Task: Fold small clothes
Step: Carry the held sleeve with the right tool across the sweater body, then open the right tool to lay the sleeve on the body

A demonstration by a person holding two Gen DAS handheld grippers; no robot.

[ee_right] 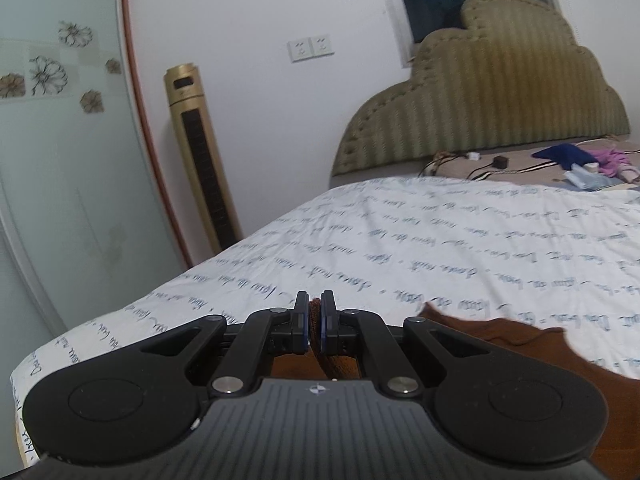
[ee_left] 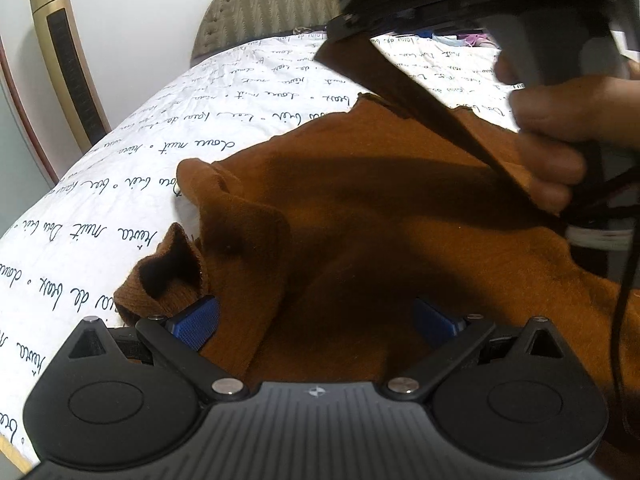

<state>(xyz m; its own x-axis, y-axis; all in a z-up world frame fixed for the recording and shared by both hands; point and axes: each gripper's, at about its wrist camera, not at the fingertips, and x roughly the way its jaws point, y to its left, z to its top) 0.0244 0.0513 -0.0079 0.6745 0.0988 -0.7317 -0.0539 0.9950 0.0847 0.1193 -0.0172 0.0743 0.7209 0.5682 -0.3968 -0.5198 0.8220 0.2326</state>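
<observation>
I am partway into the fold of a small rust-brown knitted garment (ee_left: 380, 216) that lies crumpled on the bed (ee_left: 120, 168), over its white sheet printed with script. My left tongs (ee_left: 316, 322) stand wide, their 2 blue pads spread to either side of the cloth just ahead of them, and nothing is pinched there; a ribbed cuff or sleeve opening (ee_left: 168, 276) sits just beyond and to the left of the left pad. My right tongs (ee_right: 315, 326) are narrow and clamped on a thin fold of the same brown knit, which runs back between the pads and under the tool. From the left camera, that right tool is raised above and ahead to the right, with my right hand (ee_left: 568, 132) on its grip and a strip of the cloth stretched up to it. So I judge the step in hand is lifting 1 edge to carry it across. The next move, as I see it, calls for my left tongs to close on the near cloth, or pin it, so the body stays flat while the right tongs lay their edge over toward the cuff side; pulling too high would drag the whole piece.
</observation>
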